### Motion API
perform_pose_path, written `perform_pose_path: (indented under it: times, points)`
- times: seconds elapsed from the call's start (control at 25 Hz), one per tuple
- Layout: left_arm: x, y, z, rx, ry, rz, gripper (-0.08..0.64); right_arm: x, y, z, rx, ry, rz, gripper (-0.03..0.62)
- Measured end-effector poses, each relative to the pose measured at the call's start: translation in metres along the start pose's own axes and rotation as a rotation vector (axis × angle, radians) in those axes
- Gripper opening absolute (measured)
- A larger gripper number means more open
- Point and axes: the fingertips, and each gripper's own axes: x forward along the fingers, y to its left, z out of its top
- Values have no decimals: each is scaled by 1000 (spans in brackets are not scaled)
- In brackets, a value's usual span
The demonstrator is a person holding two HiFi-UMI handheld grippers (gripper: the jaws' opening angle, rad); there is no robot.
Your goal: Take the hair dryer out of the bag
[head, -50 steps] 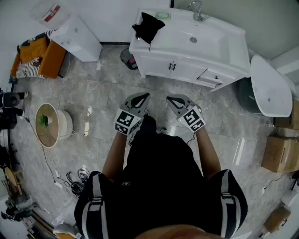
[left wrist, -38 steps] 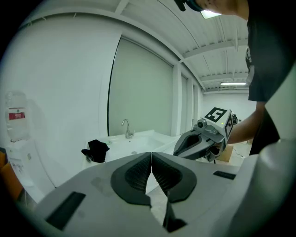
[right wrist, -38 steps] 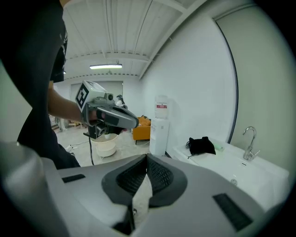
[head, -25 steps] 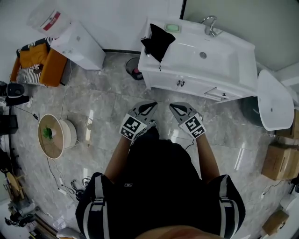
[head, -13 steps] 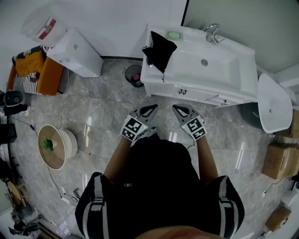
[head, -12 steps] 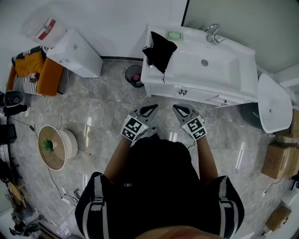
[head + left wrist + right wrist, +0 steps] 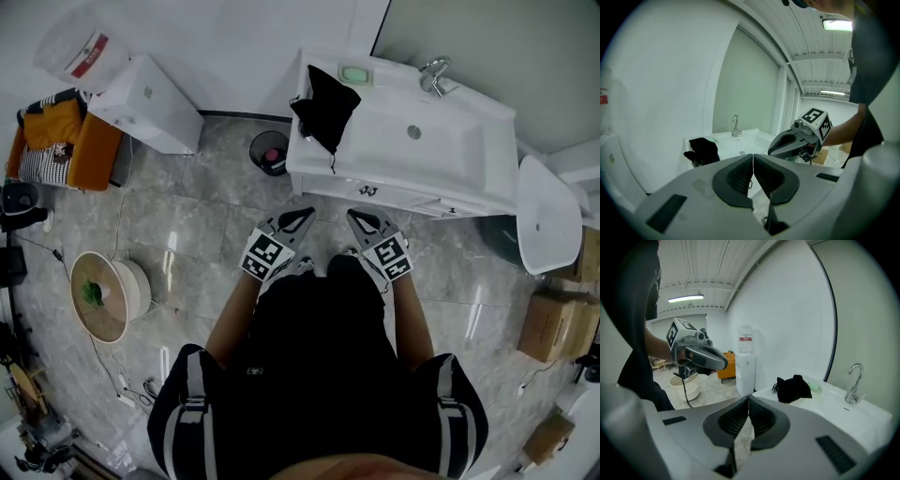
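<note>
The bag [image 7: 325,108] is matt black cloth, the washbasin [image 7: 457,176] glossy white, the floor [image 7: 197,217] polished stone.

Black bag [image 7: 325,106] on washstand [image 7: 478,173]: contents hidden from me. Cardboard boxes [image 7: 553,323]: cut off at right edge. Red label [image 7: 91,43] on water bottle [image 7: 67,52]: print too small for me to read.

Legible text: none.

1. Red-and-white label [image 7: 93,54] on the water bottle [image 7: 80,42] atop the white dispenser [image 7: 150,92]. The print is too small to read.
2. Black-and-white square markers [image 7: 263,255] on the cubes of the left gripper [image 7: 306,215] and the right gripper [image 7: 352,215]. These are coded patterns, with no letters or numbers.
</note>
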Motion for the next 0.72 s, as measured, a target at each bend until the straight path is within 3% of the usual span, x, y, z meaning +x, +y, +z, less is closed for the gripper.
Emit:
perform_pose_path:
  times: [0.24, 0.72]
  points:
    - [6, 16, -1, -23, 6, 49, 17, 18, -15, 3, -14, -2, 47, 58]
    - [37, 56, 29, -48, 19, 175, 17, 51, -69, 26, -80, -11, 178, 59]
